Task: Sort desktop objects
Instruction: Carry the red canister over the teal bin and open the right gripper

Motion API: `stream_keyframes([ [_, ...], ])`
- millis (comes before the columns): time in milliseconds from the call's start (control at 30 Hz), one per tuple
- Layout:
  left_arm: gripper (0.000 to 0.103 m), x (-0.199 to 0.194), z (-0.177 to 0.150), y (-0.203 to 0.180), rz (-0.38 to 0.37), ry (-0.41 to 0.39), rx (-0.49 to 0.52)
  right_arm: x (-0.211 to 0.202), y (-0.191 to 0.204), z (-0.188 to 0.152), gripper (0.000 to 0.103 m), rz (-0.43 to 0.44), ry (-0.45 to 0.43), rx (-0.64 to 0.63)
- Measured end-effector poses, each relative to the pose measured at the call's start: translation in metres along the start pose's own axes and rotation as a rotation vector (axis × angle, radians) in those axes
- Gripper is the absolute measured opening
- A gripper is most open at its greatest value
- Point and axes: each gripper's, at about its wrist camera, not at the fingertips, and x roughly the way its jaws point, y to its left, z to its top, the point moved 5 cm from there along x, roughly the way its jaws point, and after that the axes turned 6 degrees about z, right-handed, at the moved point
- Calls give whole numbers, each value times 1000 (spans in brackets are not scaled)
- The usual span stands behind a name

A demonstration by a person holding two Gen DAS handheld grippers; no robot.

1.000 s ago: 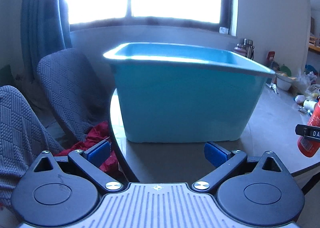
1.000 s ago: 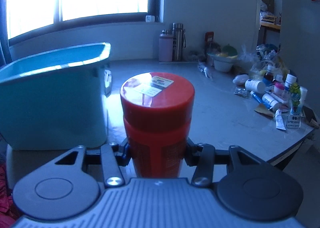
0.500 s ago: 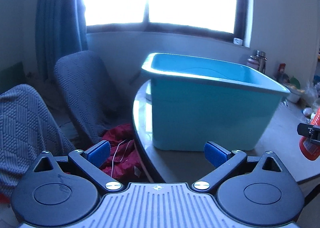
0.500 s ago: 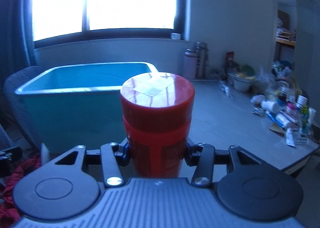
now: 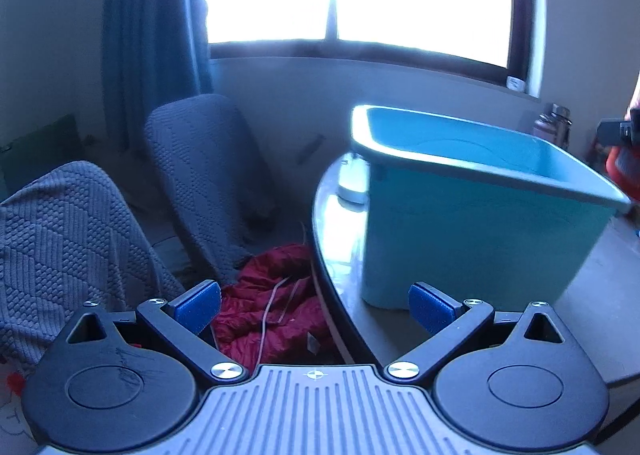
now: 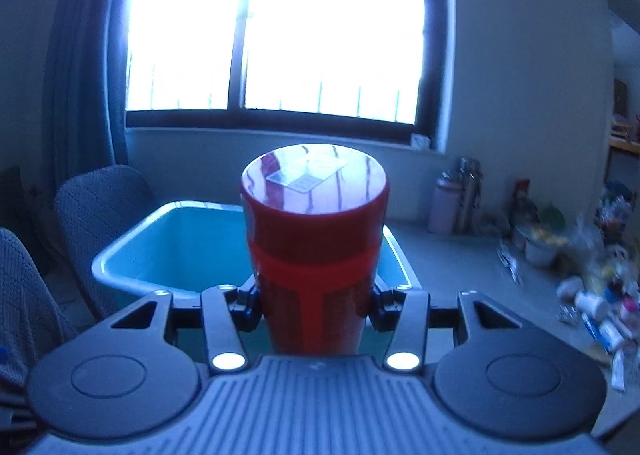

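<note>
My right gripper (image 6: 314, 301) is shut on a red cylindrical canister (image 6: 314, 239) with a white label on its lid, held upright above the near rim of the teal plastic bin (image 6: 176, 243). In the left wrist view the same bin (image 5: 472, 223) stands on the round table, and the canister (image 5: 622, 171) shows at the far right edge above the bin's rim. The left gripper (image 5: 314, 305) is open, blue pads wide apart, nothing between them, at the table's left edge short of the bin.
Two grey knit-covered chairs (image 5: 208, 175) stand left of the table, with a red cloth (image 5: 276, 311) on the floor below. Flasks (image 6: 460, 195) stand by the wall. Several bottles, tubes and bags (image 6: 600, 307) crowd the table's right side.
The right gripper rose with the canister and swung left over the bin, whose inside now shows. The left gripper drew back and left, so the bin slid to the right of its view.
</note>
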Motion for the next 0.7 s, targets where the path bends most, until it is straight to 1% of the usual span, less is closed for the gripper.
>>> stream_keyframes([
  [167,102,8,8,9,32,13,-72,23,6,25,49,32,-27,-28],
  [367,101,18,11,9,70,24,-102,59,10,40,49,61,-20,-36],
  [533,101,25,13,7,94,37,-119,93,7,39,50,62,28,-20],
  [700,101,27,15,6,113,38,-128,111,4,28,49,68,84,-3],
])
